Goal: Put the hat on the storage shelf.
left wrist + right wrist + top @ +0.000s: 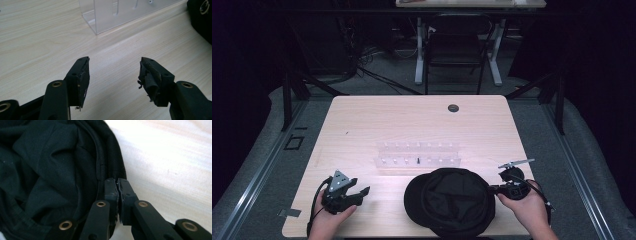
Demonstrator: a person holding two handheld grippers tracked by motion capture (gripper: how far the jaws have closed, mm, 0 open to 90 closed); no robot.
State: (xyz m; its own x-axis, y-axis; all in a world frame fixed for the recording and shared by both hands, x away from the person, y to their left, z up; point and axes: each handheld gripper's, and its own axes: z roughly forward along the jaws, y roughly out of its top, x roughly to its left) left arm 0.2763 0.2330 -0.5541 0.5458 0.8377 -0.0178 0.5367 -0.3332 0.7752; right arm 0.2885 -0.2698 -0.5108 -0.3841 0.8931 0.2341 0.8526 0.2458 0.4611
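black cap (452,200) rim at right gripper (117,182) tips — jaws closed, seemingly pinching it

lab | dark curtained bay | floor cables (377,75) | desk (362,125)

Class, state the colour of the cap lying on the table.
The cap is plain black; it shows best in the high view.

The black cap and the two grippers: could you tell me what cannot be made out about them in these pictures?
- Black cap: near edge cut off by the high view's bottom edge.
- Right gripper: jaws together at the cap's rim; whether fabric is pinched is hidden by the jaws.
- Clear rack: top cut off in the left gripper view.
- Left gripper: open, holding nothing.
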